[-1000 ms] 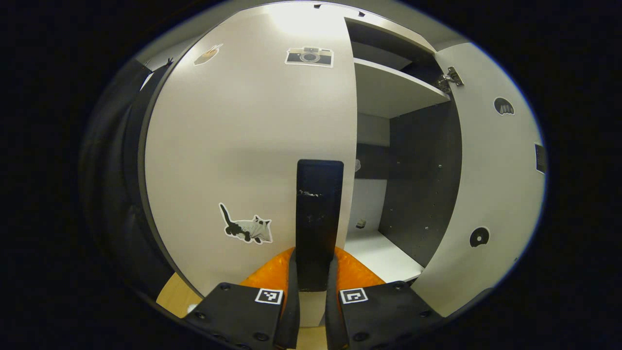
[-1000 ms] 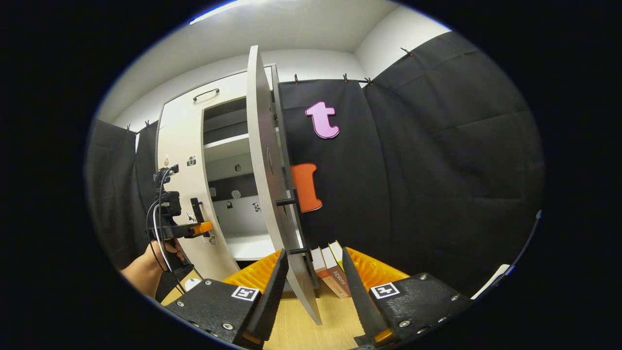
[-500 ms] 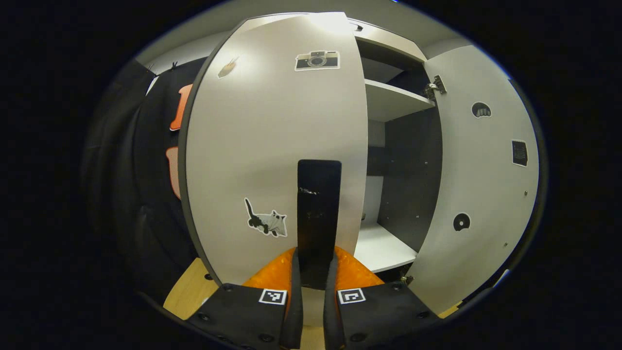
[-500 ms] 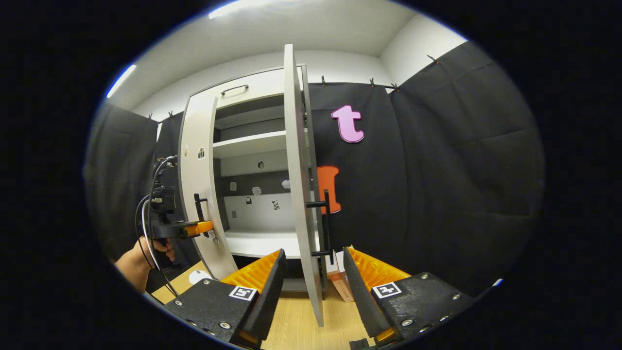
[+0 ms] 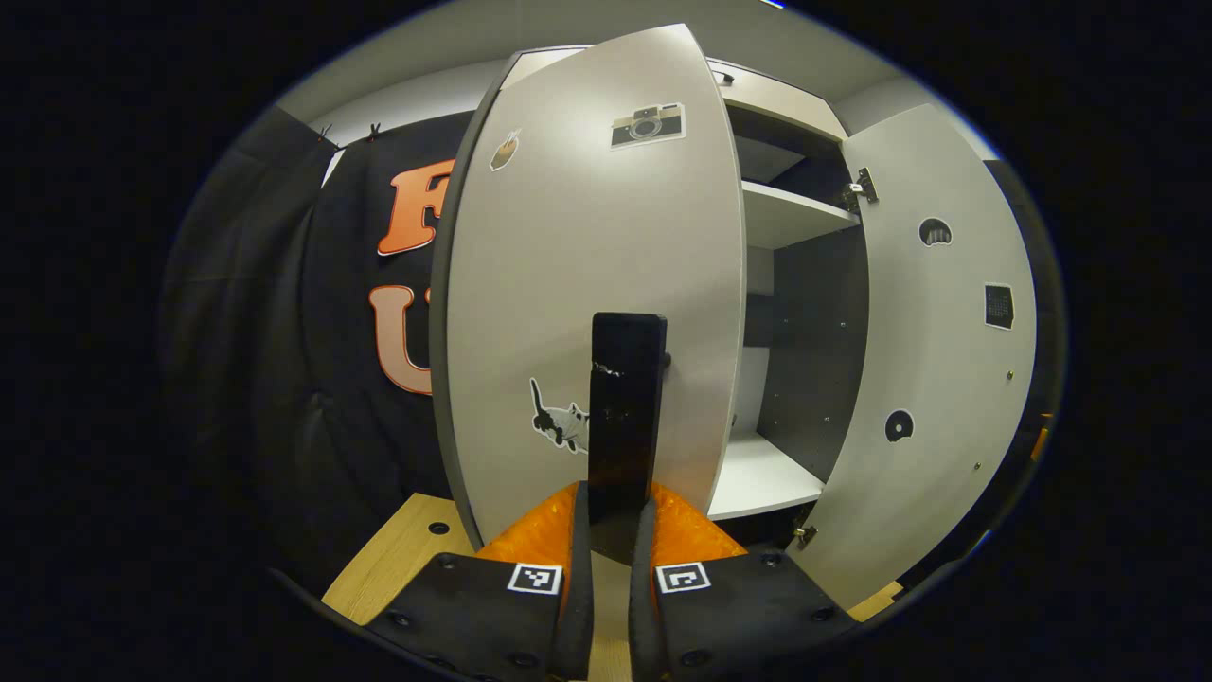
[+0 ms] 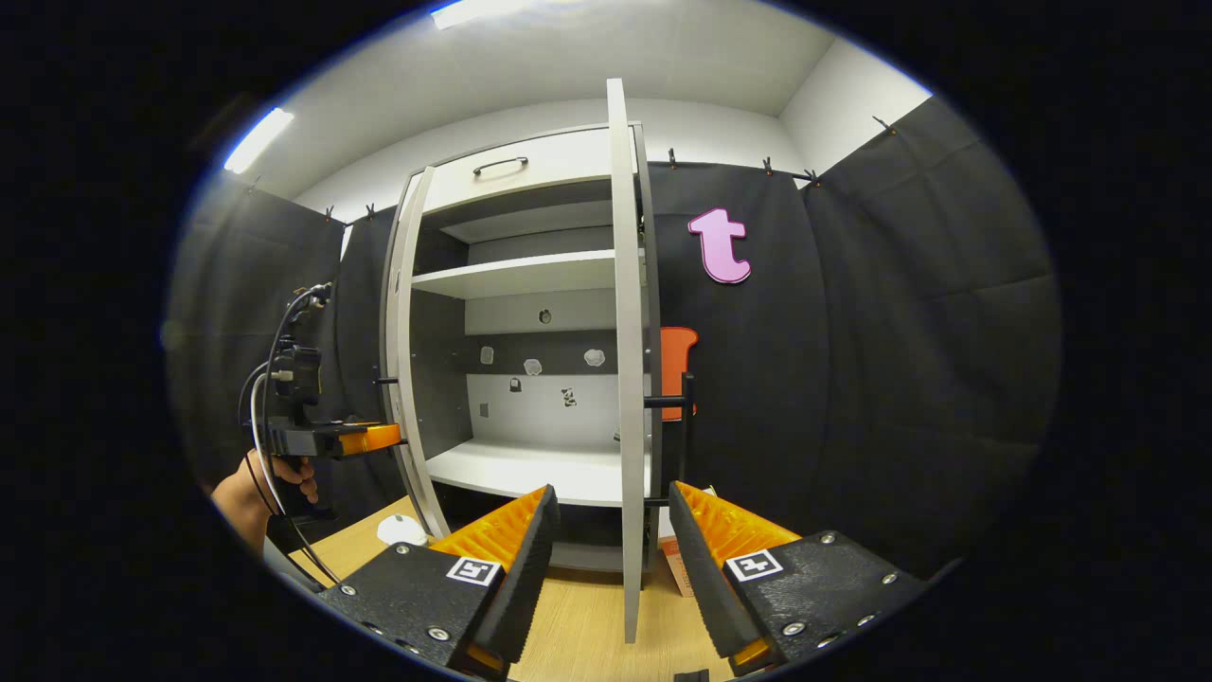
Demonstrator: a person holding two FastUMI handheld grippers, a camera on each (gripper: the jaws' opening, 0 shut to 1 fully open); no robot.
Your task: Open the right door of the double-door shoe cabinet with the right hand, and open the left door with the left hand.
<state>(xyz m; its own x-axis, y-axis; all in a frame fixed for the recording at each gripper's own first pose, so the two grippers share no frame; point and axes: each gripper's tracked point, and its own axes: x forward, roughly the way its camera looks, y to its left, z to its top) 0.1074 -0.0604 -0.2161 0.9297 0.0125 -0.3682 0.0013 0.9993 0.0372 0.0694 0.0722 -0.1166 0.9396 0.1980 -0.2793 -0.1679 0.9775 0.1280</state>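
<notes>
The left hand-held gripper (image 5: 611, 530) clenches the left door's black handle (image 5: 625, 417) at the shoe cabinet (image 6: 530, 284) (right door (image 6: 627, 379) already wide), best swung along the hinge arc, while the right hand-held gripper (image 6: 611, 549) hangs released, straddling that door's edge.

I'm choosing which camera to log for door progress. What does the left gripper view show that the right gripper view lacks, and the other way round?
Left gripper view: the left gripper shut on the black bar handle of the white left door, whose face carries a camera sticker and a cat sticker.
Right gripper view: the open right gripper, its fingers either side of the edge-on white right door and apart from it, a hand, and the top drawer.
Shared: both doors open, and the white upper shelf.
</notes>
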